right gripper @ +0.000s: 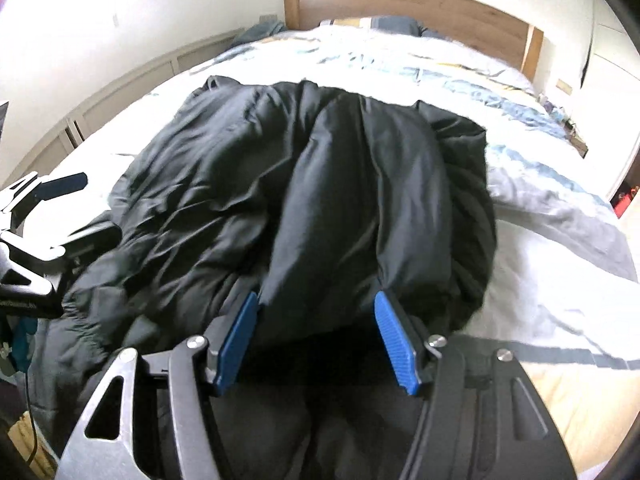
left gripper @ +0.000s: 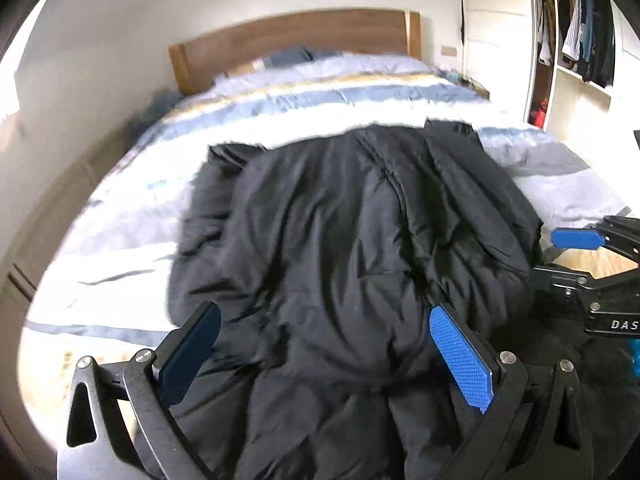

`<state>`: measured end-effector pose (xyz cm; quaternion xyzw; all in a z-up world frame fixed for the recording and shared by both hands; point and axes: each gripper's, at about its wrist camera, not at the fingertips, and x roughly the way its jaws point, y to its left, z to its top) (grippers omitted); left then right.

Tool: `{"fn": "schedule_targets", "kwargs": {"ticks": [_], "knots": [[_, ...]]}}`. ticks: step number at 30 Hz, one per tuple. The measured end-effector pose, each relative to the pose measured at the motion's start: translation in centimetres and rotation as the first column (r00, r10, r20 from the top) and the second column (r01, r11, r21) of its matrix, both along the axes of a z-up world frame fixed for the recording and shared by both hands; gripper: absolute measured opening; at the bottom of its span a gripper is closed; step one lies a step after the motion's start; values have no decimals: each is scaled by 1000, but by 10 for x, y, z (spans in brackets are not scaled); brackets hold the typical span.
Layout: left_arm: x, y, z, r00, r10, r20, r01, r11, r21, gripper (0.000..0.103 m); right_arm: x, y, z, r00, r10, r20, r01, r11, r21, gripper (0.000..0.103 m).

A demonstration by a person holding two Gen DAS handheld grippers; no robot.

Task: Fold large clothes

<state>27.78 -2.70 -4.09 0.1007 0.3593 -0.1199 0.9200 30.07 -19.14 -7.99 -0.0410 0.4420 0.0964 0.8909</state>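
A large black puffy jacket (left gripper: 340, 220) lies crumpled across the near half of the bed (left gripper: 120, 240). My left gripper (left gripper: 325, 314) is open and wide over the jacket's near edge; the padding bulges up between its fingers but the pads do not press on it. In the right wrist view, my right gripper (right gripper: 317, 299) is shut on a thick raised fold of the jacket (right gripper: 360, 200), which tapers into both blue pad tips. Each gripper shows at the edge of the other's view: the left gripper (right gripper: 100, 206) and the right gripper (left gripper: 546, 255).
The bed has a striped blue and white duvet (right gripper: 540, 240) and a wooden headboard (left gripper: 296, 40). An open wardrobe with hanging clothes (left gripper: 580, 40) stands to the right. A low pale cabinet (right gripper: 120, 88) runs along the left wall.
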Motion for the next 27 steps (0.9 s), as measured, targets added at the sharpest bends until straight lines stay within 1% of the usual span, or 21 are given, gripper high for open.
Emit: {"fn": "schedule_targets", "kwargs": {"ticks": [2,5,8,12,15,21,27], "knots": [[-13,6,16,999,19,28,-19,1000,6,103,-17,0,12,1000,-4,27,4,1000,18,60],[-40,23,30,997,44,62,-44,999,-8,103,-45,-1,27,998,-13,66,11,999,36,60],[-59,30,45,993,64,94,-62,998,-24,103,-65,2,43,994,-20,107,16,999,39,60],[-89,37,62,986,75,150,-70,997,-35,103,-96,10,64,987,-25,159,20,999,35,60],[-113,41,73,979,73,193,-64,997,-49,103,-111,13,78,979,-28,201,21,999,35,64],[-148,48,86,967,69,245,-53,996,-72,103,-146,25,100,966,-14,258,12,1000,11,66],[-169,50,90,959,77,274,-56,995,-83,103,-176,27,115,955,-2,296,5,1000,-9,67]]}}
